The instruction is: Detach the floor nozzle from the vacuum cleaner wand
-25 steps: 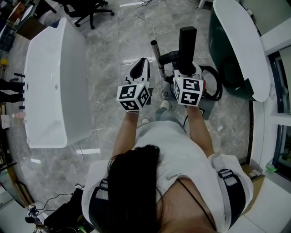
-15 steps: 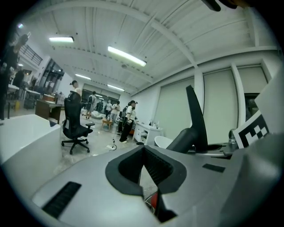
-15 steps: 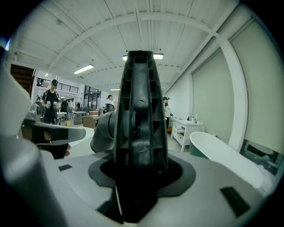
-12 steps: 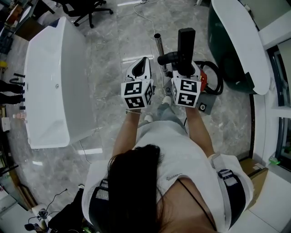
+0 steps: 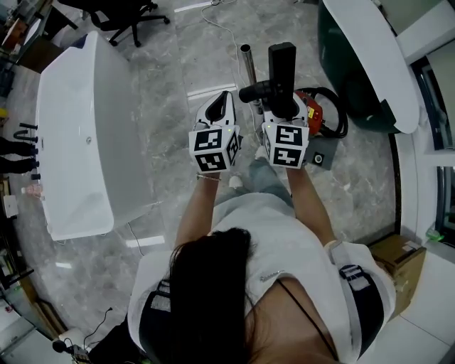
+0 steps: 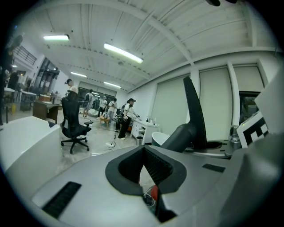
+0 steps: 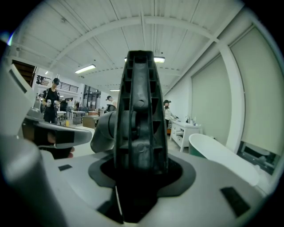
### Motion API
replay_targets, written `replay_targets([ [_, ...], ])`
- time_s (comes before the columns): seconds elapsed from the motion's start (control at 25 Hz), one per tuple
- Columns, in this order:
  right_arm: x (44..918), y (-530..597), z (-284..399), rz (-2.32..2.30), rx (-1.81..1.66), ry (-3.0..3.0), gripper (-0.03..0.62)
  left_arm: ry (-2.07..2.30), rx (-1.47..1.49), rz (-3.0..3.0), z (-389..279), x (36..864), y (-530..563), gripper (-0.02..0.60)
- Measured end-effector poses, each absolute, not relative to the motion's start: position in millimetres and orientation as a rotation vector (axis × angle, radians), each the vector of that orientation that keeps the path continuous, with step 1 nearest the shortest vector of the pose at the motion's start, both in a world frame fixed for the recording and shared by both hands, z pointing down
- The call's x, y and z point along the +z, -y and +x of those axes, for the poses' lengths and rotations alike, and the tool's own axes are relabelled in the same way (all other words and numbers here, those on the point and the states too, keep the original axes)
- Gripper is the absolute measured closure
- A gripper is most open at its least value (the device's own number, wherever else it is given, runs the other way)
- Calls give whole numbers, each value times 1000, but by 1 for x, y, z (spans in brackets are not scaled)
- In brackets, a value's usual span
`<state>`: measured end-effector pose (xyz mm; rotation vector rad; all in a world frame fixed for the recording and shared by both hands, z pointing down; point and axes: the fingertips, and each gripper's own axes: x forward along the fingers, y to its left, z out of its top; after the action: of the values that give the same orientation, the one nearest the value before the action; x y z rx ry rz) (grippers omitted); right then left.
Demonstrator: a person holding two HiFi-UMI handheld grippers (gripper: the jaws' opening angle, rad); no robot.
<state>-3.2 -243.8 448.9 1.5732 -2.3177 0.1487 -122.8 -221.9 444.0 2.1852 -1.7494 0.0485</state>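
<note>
Already done: the floor nozzle (image 5: 281, 67) looks to be off the wand (image 5: 247, 64), whose open end stands bare with nothing plugged on it.
Nozzle's place: upright in your right claw (image 5: 285, 106). Its neck crosses the tube lower down in the head view, and whether they touch you cannot tell.
Right claw: clamped around the nozzle's black body.
Left claw (image 5: 226, 99): clenched on nothing, just beside the wand and the nozzle's neck.
Wand: a silver tube rising from the floor (image 5: 163, 92) ahead of both claws; what props it up is hidden.
Left to do: little, by this reading; only carry the nozzle clear and set it down.
Around you: white bathtub (image 5: 78, 128) on your left, dark green tub (image 5: 355, 64) on your right, office chair (image 5: 117, 11) far ahead, cardboard box (image 5: 398, 252) by your right elbow.
In the way: the red vacuum body (image 5: 313, 117) and its black hose (image 5: 341, 124) lie just under your right claw.
</note>
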Motion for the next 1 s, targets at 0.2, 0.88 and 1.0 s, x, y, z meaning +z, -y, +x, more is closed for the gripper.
replay_targets([
  [0.2,446,237,0,1554,111,2315,378,1749,49,2211,-112,438,218,577],
  [0.88,427,246,23,1560,-26,2328,378,1798,39,2198,-82,426,223,577],
  [1.0,427,244,23,1557,-40,2337,378,1806,43,2209,-81,427,217,577],
])
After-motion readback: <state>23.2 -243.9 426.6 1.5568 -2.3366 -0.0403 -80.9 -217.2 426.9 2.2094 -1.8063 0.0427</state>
